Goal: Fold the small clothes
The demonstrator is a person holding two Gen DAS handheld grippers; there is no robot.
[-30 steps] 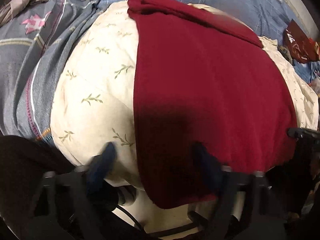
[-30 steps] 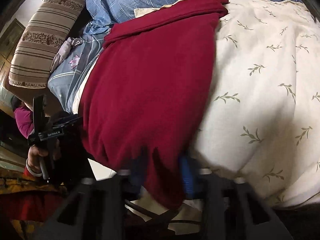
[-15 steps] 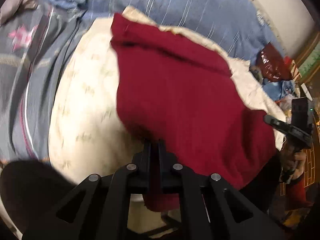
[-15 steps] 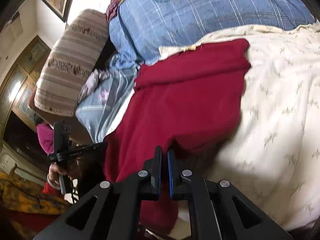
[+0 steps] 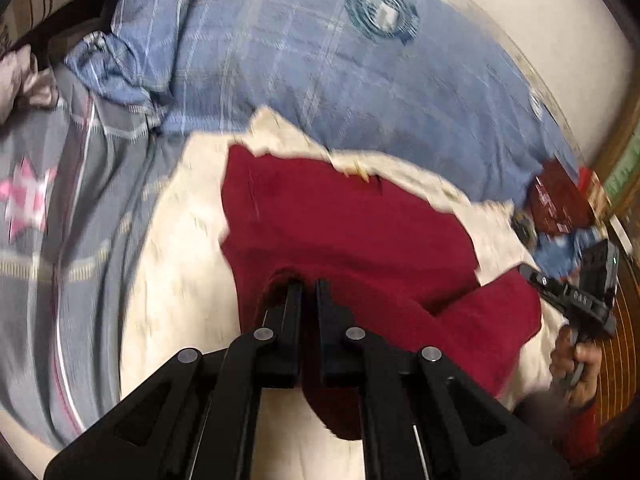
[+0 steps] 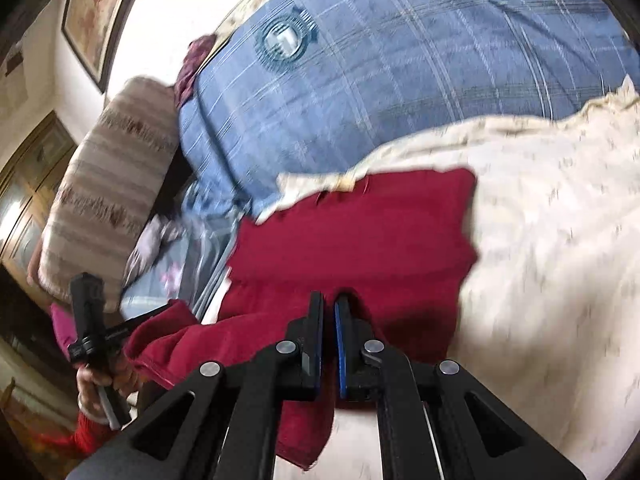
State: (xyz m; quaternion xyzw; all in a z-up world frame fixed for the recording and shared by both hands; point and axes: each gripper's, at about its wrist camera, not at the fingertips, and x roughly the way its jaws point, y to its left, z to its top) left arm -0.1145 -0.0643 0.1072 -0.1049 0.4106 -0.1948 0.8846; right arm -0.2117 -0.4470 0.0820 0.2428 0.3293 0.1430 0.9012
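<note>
A dark red garment point(image 5: 340, 224) lies on a cream leaf-print cloth point(image 5: 176, 280) spread over the bed. My left gripper point(image 5: 307, 284) is shut on the garment's near hem, lifted off the bed toward the far edge. In the right wrist view the same red garment point(image 6: 360, 224) shows, and my right gripper point(image 6: 329, 298) is shut on the other near corner, also raised. Between the two grips the hem sags in a fold. Each view shows the other gripper point(image 5: 576, 300) point(image 6: 96, 336) held in a hand at the garment's side.
A blue plaid pillow point(image 5: 320, 60) lies behind the garment. Grey patterned bedding with a pink star point(image 5: 28, 200) sits at left. A striped bolster point(image 6: 104, 184) leans at the bed's head. Dark red packets point(image 5: 560, 200) lie at the right edge. A framed picture point(image 6: 96, 12) hangs on the wall.
Both grippers closed on the red garment's near hem, then lifted it and carried it toward the pillow. The garment now bends over itself.
</note>
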